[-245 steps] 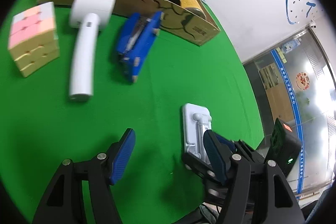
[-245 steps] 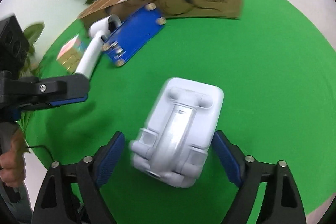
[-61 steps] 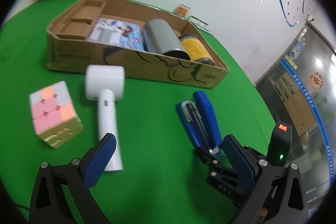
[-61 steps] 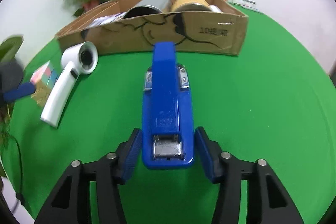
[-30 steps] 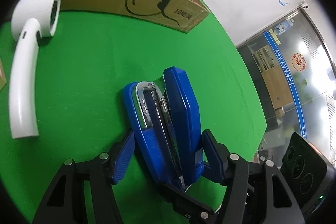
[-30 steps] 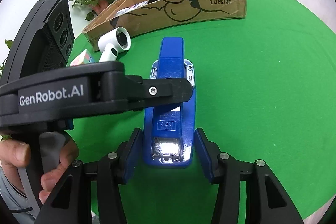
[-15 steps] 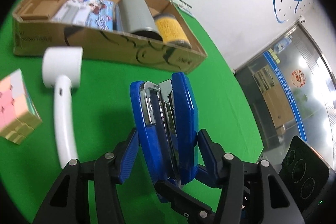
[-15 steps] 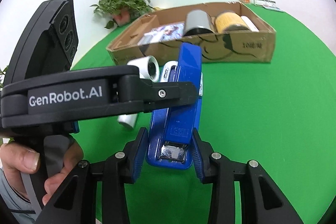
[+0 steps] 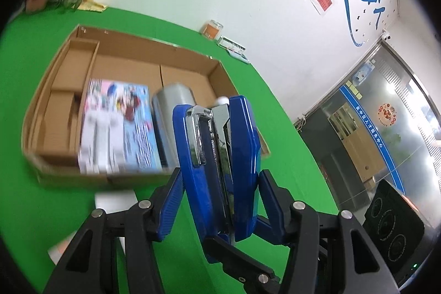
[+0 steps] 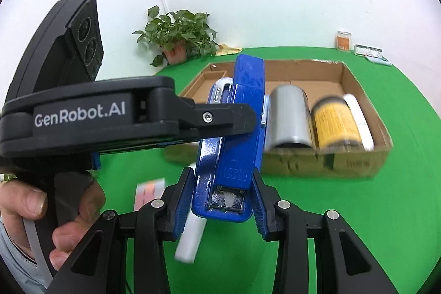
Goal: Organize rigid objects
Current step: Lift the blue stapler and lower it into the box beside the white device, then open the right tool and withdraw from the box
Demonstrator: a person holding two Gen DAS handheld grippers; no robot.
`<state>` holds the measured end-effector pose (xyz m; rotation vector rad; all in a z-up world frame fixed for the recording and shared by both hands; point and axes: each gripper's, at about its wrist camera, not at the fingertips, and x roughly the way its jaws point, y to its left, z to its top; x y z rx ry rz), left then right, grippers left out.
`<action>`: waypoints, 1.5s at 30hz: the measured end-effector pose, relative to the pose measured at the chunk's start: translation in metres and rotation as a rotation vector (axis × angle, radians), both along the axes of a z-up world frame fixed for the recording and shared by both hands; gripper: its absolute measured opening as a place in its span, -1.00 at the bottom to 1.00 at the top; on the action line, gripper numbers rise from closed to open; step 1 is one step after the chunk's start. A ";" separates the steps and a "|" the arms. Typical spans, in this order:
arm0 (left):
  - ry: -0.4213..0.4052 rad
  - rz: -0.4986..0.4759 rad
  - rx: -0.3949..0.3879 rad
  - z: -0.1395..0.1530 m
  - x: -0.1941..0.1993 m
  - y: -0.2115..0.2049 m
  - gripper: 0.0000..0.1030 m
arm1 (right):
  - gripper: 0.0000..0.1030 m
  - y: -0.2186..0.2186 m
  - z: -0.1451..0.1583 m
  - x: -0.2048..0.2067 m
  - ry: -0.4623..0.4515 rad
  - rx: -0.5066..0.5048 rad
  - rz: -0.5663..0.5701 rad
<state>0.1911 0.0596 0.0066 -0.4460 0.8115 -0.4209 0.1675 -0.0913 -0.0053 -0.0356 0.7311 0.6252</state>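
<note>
A blue stapler (image 9: 220,156) is held in the air by both grippers at once. My left gripper (image 9: 219,200) is shut on its sides, and my right gripper (image 10: 220,203) is shut on its rear end (image 10: 228,183). The stapler hangs above the green table, just in front of the cardboard box (image 9: 71,172). The box (image 10: 358,164) holds a colourful picture box (image 9: 118,128), a grey can (image 10: 289,117), a yellow can (image 10: 336,123) and a white item (image 10: 358,115). The left gripper's body (image 10: 110,115) crosses the right wrist view.
A white hair dryer (image 10: 190,236) and a pastel cube (image 10: 148,192) lie on the green table below the stapler. A potted plant (image 10: 179,37) stands at the table's far edge. A small orange jar (image 10: 343,40) and a flat card (image 10: 369,50) stand behind the box.
Both grippers have lifted the stapler higher off the table and carried it toward the box. The box now shows from above, with its contents in view.
</note>
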 end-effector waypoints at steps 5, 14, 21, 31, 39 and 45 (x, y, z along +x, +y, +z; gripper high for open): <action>0.039 -0.002 0.003 -0.005 0.047 0.016 0.03 | -0.27 0.027 -0.003 0.063 0.052 -0.017 0.001; 0.169 -0.020 -0.062 -0.050 0.112 0.041 0.03 | -0.27 0.057 -0.038 0.132 0.159 -0.058 -0.006; 0.236 -0.034 -0.108 -0.080 0.125 0.050 0.03 | -0.27 0.070 -0.065 0.150 0.204 -0.093 -0.022; 0.207 -0.020 -0.014 -0.068 0.124 0.046 0.07 | 0.10 0.068 -0.058 0.137 0.140 -0.120 -0.057; -0.021 0.042 0.119 -0.018 0.078 0.046 0.13 | 0.24 0.055 -0.044 0.100 0.003 -0.127 -0.044; -0.224 0.195 0.281 0.002 0.017 0.038 0.67 | 0.63 0.041 -0.044 0.085 -0.038 -0.123 -0.094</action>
